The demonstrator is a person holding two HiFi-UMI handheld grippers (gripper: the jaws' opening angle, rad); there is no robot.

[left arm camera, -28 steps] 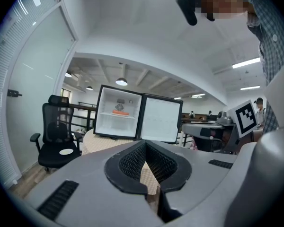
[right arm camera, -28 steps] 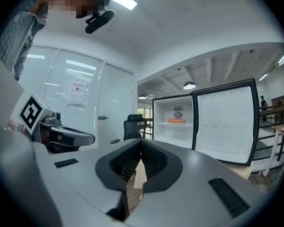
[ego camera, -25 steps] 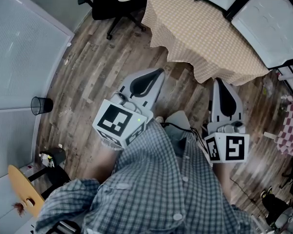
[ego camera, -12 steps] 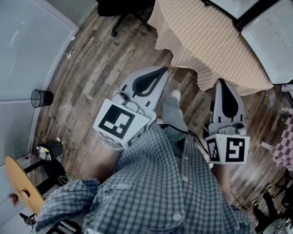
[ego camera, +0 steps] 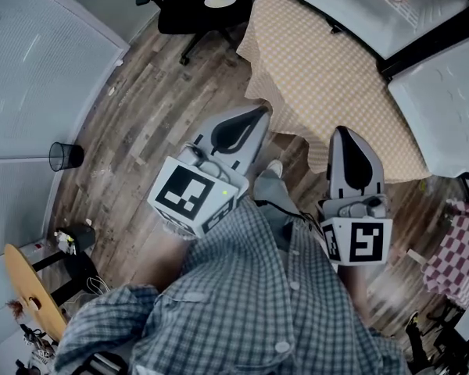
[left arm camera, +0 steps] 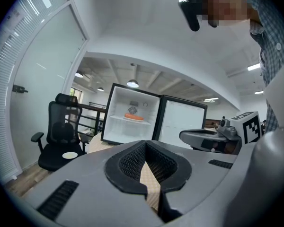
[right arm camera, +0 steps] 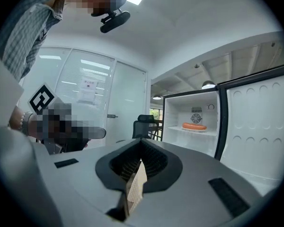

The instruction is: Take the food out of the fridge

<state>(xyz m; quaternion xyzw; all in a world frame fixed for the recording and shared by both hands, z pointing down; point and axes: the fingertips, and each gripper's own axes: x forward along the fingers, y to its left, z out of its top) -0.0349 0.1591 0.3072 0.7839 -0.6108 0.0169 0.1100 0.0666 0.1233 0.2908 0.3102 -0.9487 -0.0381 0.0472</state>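
- The orange food (right arm camera: 194, 126), long and sausage-shaped, lies across the white shelf (right arm camera: 191, 131) inside the fridge (right arm camera: 179, 112), close to the back wall and just below a small round vent (right arm camera: 196, 117)
- The fridge stands open on a table under a beige checked cloth (ego camera: 320, 61), with its door (right arm camera: 255, 126) swung wide to the right of the opening
- The left gripper (ego camera: 252, 117) has its jaws pressed together with nothing between them; it points toward the fridge from well short of it, over the wooden floor (ego camera: 156, 108) off the near table edge
- The right gripper (ego camera: 346, 135) also has its jaws closed and empty; its tip shows against the near hem of the cloth, well apart from the fridge and the food
- Both grippers are held out in front of a person in a checked shirt (ego camera: 258, 303) and touch neither the fridge nor the cloth
- Between the grippers and the fridge opening stretches the flat top of the cloth
- Left of the fridge, past the table edge, stands a black office chair (ego camera: 195, 10) with a pale round disc on its seat
- Farther left of the fridge run a glass partition (ego camera: 31, 76) and a small black bin (ego camera: 62, 156) at its foot, with a strip of floor between them and the table
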